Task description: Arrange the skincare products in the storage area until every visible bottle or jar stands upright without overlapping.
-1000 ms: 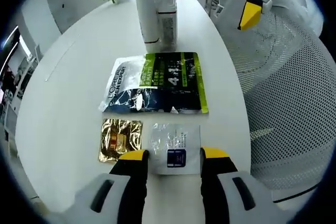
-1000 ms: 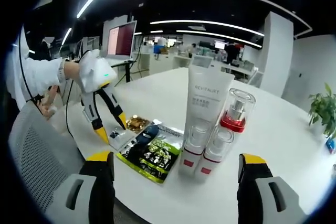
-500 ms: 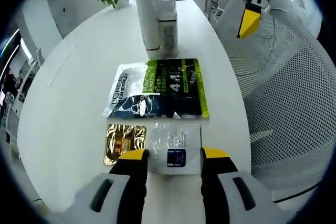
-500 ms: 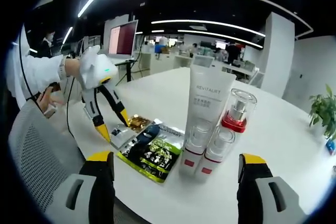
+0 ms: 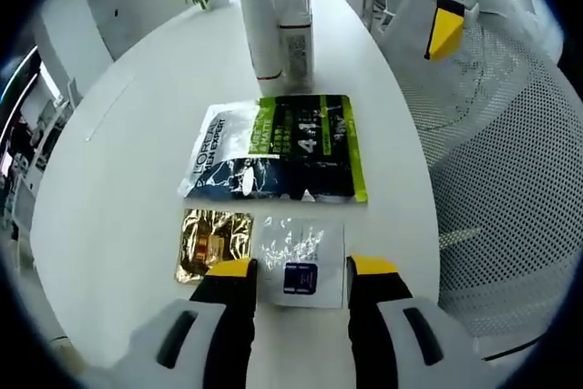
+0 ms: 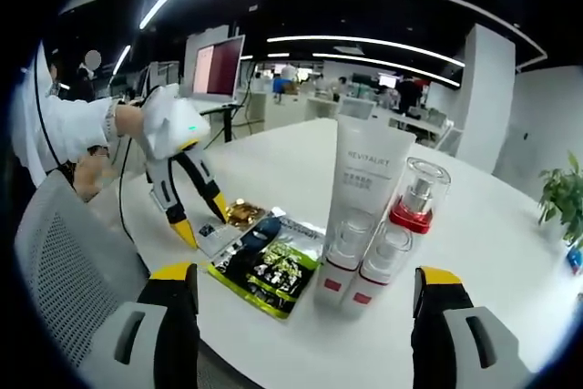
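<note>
Left hand-held gripper (image 5: 299, 271), jaws apart, straddles the near edge of a clear sachet (image 5: 299, 260); closing flat risks skidding it onto the gold sachet (image 5: 213, 241) alongside. Right hand-held gripper (image 6: 308, 285) is open and empty, the upright tube (image 6: 362, 199) and bottles (image 6: 383, 257) ahead. Smooth white tabletop (image 5: 127, 152); open office beyond.

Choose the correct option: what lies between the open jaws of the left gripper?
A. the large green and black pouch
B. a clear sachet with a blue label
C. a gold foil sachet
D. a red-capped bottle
B: in the left gripper view, the clear sachet lies flat on the table, its near edge between the left gripper jaws; the gold sachet lies beside it.
</note>
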Tool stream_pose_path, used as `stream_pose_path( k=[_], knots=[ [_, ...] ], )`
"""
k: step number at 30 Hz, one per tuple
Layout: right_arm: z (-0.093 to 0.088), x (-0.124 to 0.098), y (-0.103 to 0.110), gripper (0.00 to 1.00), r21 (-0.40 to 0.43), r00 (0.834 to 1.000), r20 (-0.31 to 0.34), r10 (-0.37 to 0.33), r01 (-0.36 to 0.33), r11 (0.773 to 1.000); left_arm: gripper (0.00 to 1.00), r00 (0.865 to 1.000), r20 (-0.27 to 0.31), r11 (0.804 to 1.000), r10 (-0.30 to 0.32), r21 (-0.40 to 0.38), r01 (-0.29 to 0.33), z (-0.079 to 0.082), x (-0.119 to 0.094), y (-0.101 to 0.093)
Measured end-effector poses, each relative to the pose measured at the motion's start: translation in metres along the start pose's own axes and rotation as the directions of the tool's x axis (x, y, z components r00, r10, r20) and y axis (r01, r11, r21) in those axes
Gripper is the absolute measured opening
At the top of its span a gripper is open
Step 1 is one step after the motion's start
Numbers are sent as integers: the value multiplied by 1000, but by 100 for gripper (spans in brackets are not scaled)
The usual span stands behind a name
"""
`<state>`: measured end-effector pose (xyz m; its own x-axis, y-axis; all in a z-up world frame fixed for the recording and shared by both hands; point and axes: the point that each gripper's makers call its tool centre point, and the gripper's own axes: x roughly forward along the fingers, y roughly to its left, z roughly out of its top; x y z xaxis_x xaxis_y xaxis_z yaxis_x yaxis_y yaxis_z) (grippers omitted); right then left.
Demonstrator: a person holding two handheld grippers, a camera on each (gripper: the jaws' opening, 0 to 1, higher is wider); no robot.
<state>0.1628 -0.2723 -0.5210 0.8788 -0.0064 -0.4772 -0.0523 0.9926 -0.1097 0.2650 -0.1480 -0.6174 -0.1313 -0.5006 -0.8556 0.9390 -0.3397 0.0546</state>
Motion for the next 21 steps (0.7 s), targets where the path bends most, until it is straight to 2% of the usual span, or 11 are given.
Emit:
stream_pose_path(
  k=[16,21],
  knots=[
    [5,-1,2,100,-6,1000,22,5,-5,1000,41,999,23,999,34,-33,-33,4,-3,-5],
    [8,-1,4,100,-6,999,34,15,-15,1000,43,991,89,991,101,-98,-93,18,-17,-3]
  ],
)
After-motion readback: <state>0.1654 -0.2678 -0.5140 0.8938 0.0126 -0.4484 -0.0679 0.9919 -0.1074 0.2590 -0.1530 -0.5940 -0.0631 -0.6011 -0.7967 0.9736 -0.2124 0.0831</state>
